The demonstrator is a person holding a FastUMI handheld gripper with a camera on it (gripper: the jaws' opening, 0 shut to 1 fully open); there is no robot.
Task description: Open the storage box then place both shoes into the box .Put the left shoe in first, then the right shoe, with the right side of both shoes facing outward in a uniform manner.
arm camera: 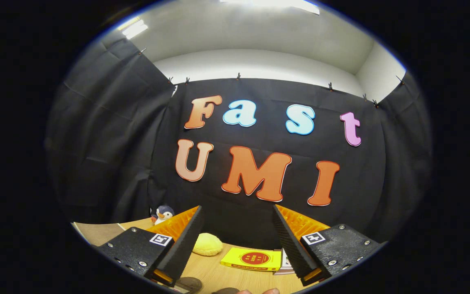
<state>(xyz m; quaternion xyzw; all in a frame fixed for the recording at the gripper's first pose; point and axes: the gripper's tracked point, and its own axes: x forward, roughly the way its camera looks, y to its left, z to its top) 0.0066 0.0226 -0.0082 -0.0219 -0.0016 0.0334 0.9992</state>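
While tool (237, 241) gapes empty, yellow book (251, 259) beyond fingers.

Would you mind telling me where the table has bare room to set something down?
Bare wood lies between the open gripper's fingers, nearer than the yellow round thing and the yellow box. Another bare strip lies beside the penguin toy. Crowded along the wall.

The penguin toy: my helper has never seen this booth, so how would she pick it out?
Start at the wooden table below the black cloth wall. Beyond the open gripper, near the far corner, stands the penguin toy. Unlike the yellow plush and yellow box, it is grey-and-white with an orange beak.
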